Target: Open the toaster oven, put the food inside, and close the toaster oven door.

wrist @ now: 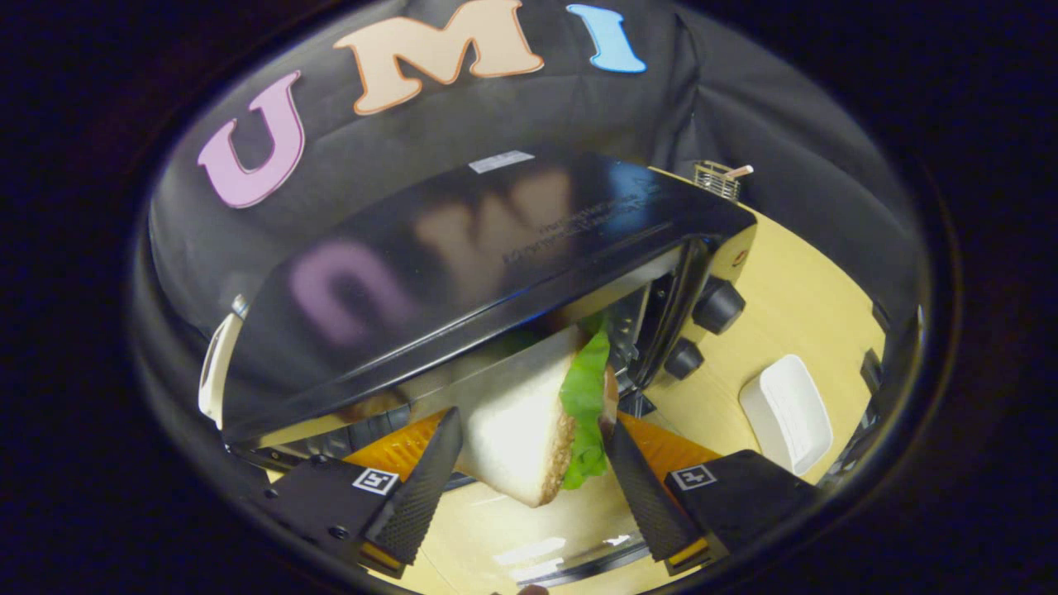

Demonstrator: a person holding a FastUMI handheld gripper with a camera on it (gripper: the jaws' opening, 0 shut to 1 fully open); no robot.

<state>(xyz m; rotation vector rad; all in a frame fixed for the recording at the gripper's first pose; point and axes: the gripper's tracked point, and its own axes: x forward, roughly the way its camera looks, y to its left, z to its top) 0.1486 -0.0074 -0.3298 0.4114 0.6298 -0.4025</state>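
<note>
Legible text: none.
- Glossy black toaster oven top (463, 264): line of small print in the right-of-centre part, upside down and too blurred to read.
- White rectangular sticker (501, 161) at the back edge of that top, upper centre: no characters resolvable.
- Two small square black-and-white fiducial markers (376, 480) on the claw bodies, bottom of frame: pattern only, no letters.
</note>
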